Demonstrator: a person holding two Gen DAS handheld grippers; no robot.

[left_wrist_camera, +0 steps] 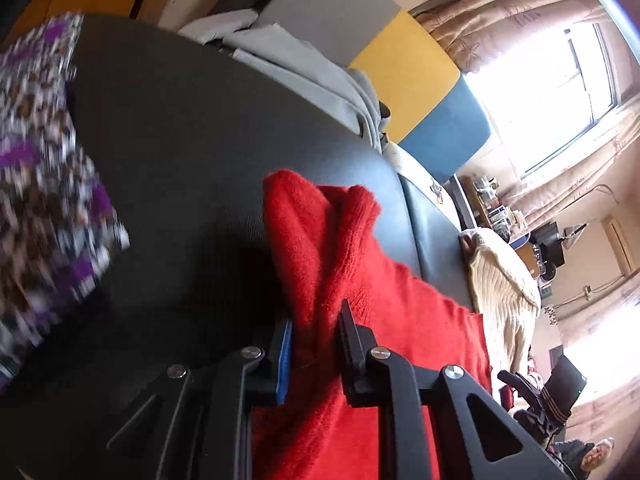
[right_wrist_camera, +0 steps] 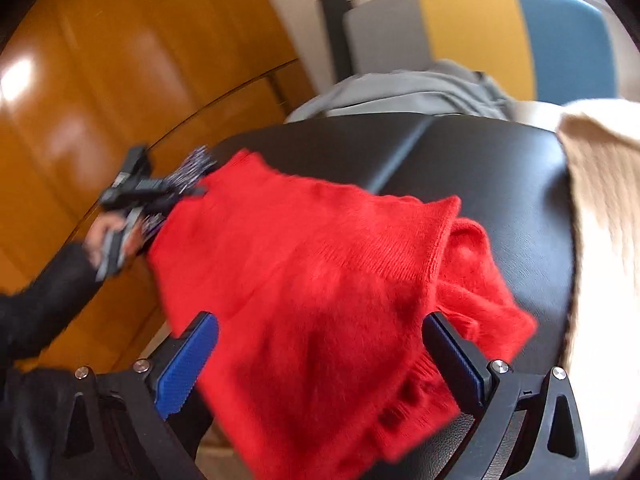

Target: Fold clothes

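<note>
Between left gripper (left_wrist_camera: 316,344) pads sat red sweater (left_wrist_camera: 344,248), pinched, on black cushion (left_wrist_camera: 180,140); right gripper (right_wrist_camera: 320,360) gaped over its hem. Mid-fold I guess; next needs right-side pinch.

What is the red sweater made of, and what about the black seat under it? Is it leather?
The red sweater looks like soft knitted wool or a wool-like yarn: fuzzy hairs along its edges, ribbed knit at the hem. The black seat looks like leather or fake leather: smooth, a fine grain, a dull shine and a stitched seam. Which one, I cannot tell.
</note>
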